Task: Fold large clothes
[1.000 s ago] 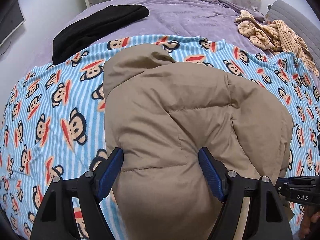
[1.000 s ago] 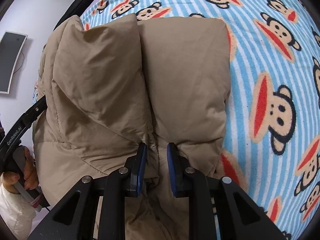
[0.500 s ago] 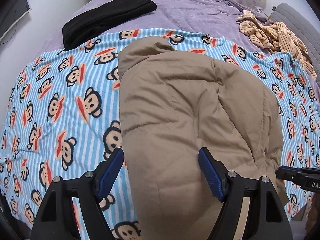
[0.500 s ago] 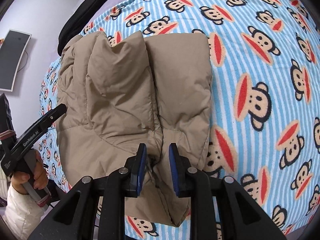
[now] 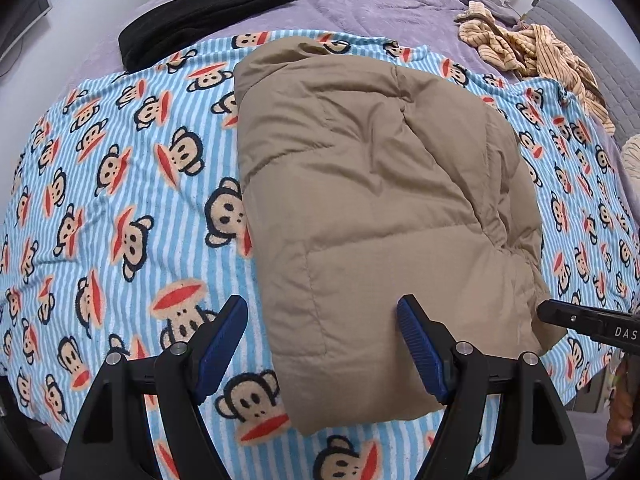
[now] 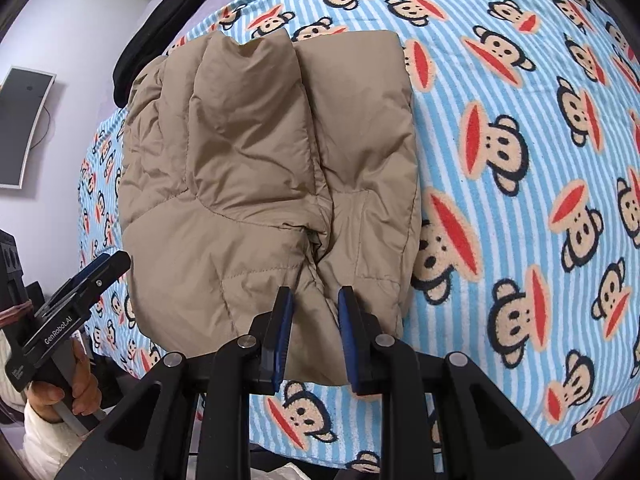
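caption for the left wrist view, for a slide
Folded tan puffer jacket lying on a monkey-print blanket, open left tongs above.

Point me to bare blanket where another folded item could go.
Widest free patch: monkey blanket left of the tan jacket, below the black garment. A narrower strip lies right of the jacket. Far right corner is crowded by the striped clothes.

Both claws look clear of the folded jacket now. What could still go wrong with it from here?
1. The jacket is puffy and its top flaps bulge, so with both claws off the fold may spring open.
2. Its near end reaches almost to the blanket edge at the bedside; a nudge could slide it off.
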Tool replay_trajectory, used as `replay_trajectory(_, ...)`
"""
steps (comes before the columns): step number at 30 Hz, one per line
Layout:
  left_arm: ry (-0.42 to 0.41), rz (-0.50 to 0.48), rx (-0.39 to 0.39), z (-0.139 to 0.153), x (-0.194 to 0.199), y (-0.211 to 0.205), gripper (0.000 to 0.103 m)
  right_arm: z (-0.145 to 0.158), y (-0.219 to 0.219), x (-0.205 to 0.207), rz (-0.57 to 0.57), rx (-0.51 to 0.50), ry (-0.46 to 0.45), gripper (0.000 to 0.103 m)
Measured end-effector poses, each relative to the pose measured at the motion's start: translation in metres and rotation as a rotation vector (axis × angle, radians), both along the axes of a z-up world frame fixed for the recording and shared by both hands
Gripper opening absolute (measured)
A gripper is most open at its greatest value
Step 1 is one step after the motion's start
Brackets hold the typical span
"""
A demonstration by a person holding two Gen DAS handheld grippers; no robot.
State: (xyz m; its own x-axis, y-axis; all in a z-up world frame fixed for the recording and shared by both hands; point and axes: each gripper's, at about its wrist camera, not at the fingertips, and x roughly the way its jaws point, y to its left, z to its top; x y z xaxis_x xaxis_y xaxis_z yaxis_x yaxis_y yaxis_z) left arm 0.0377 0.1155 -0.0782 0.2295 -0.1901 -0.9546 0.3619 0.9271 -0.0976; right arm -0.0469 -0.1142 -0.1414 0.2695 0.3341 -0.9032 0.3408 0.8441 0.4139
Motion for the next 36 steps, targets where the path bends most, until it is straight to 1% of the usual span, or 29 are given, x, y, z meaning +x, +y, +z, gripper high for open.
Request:
replay_trajectory(1, 0.002, -0.006, -0.002, 0.001, -0.003, 0.001, 0.078, 0.002, 0.001, -0.003, -0.008, -0.002, -0.002, 0.027)
replay_trajectory(3, 0.007, -0.009, -0.006, 0.003, -0.009, 0.002, 0.078, 0.006, 0.004, -0.012, -0.017, -0.005, -0.006, 0.033)
replay_trajectory(5, 0.003, -0.002, -0.006, 0.006, -0.015, 0.004, 0.080, 0.011, 0.009, -0.022, -0.016, -0.014, -0.010, 0.035)
replay_trajectory(6, -0.003, 0.002, -0.008, 0.008, -0.018, 0.004, 0.087, 0.013, 0.011, -0.025, -0.011, -0.019, -0.009, 0.035)
replay_trajectory(7, -0.011, 0.010, -0.012, 0.011, -0.023, 0.006, 0.091, 0.015, 0.012, -0.027, -0.005, -0.024, -0.010, 0.035)
replay_trajectory(8, -0.022, 0.022, -0.013, 0.014, -0.027, 0.007, 0.098, 0.017, 0.015, -0.030, 0.001, -0.030, -0.012, 0.037)
replay_trajectory(9, -0.029, 0.030, -0.011, 0.016, -0.030, 0.007, 0.102, 0.019, 0.016, -0.031, 0.007, -0.033, -0.014, 0.039)
replay_trajectory(14, -0.045, 0.067, 0.007, 0.025, -0.049, 0.008, 0.102, 0.032, 0.016, -0.045, 0.038, -0.049, -0.046, 0.042)
replay_trajectory(17, -0.079, 0.084, 0.018, 0.036, -0.064, 0.006, 0.102, 0.037, 0.014, -0.051, 0.056, -0.048, -0.059, 0.045)
replay_trajectory(19, -0.093, 0.100, 0.025, 0.042, -0.072, 0.003, 0.102, 0.041, 0.014, -0.054, 0.061, -0.061, -0.063, 0.048)
replay_trajectory(22, -0.096, 0.129, 0.019, 0.050, -0.084, -0.001, 0.102, 0.051, 0.017, -0.064, 0.066, -0.090, -0.083, 0.057)
replay_trajectory(23, -0.100, 0.136, 0.022, 0.053, -0.088, -0.001, 0.102, 0.056, 0.018, -0.066, 0.072, -0.098, -0.093, 0.062)
replay_trajectory(24, -0.103, 0.142, 0.024, 0.056, -0.092, -0.003, 0.102, 0.061, 0.019, -0.070, 0.080, -0.108, -0.105, 0.069)
replay_trajectory(26, -0.107, 0.147, 0.022, 0.062, -0.100, -0.004, 0.102, 0.070, 0.022, -0.072, 0.096, -0.136, -0.124, 0.075)
replay_trajectory(28, -0.114, 0.153, 0.016, 0.069, -0.106, -0.002, 0.102, 0.079, 0.022, -0.076, 0.104, -0.153, -0.148, 0.076)
replay_trajectory(30, -0.128, 0.163, 0.013, 0.077, -0.110, 0.001, 0.102, 0.090, 0.025, -0.080, 0.110, -0.174, -0.173, 0.081)
replay_trajectory(32, -0.142, 0.166, 0.009, 0.085, -0.109, 0.004, 0.102, 0.101, 0.027, -0.084, 0.118, -0.210, -0.199, 0.081)
replay_trajectory(34, -0.158, 0.159, 0.016, 0.092, -0.106, 0.005, 0.102, 0.109, 0.030, -0.085, 0.122, -0.235, -0.216, 0.086)
replay_trajectory(36, -0.177, 0.143, 0.024, 0.100, -0.101, 0.007, 0.102, 0.116, 0.033, -0.085, 0.112, -0.249, -0.238, 0.087)
